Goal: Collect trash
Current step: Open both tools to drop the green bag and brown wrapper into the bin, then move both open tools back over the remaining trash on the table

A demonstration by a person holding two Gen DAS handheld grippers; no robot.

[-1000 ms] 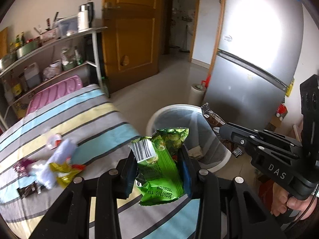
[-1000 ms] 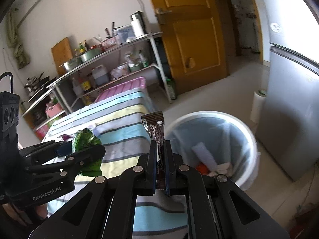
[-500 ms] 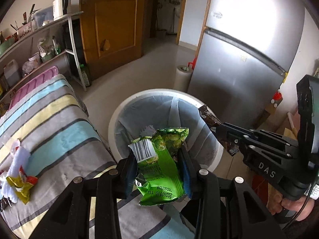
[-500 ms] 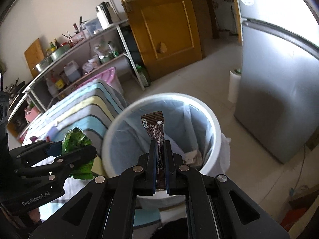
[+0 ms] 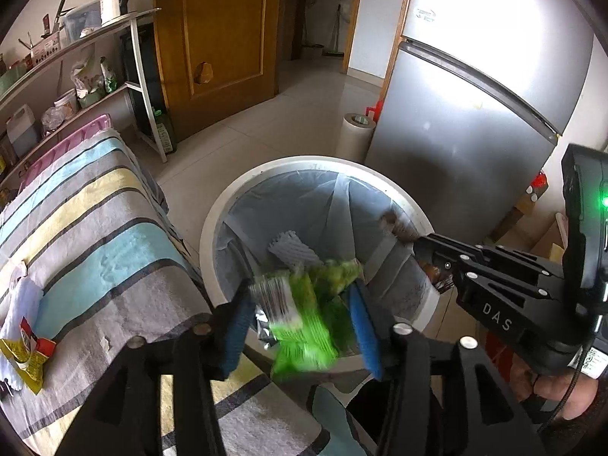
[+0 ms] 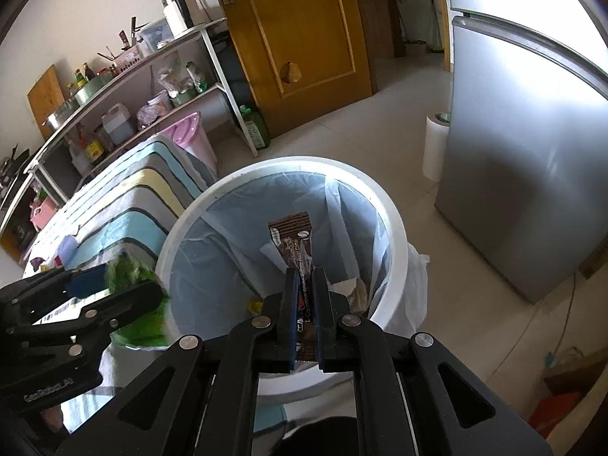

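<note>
Striped table cloth (image 5: 95,243) at left, white lined trash bin (image 5: 228,205) just beside its edge, both tools poised over the bin mouth. Some scraps already down in the liner, so collection judged partly done. Left gripper (image 5: 300,315) with jaws opening; green snack bag (image 5: 304,315) blurred between the blue pads, apparently slipping free toward the bin, pads no longer clearly pressing. Right gripper (image 6: 304,311) with jaws starting to open too; brown wrapper (image 6: 294,243) upright between them, seemingly pinched, above the liner. Left to do: yellow-red wrapper (image 5: 24,349) and white crumpled paper (image 5: 22,304) lying on the cloth at far left.
</note>
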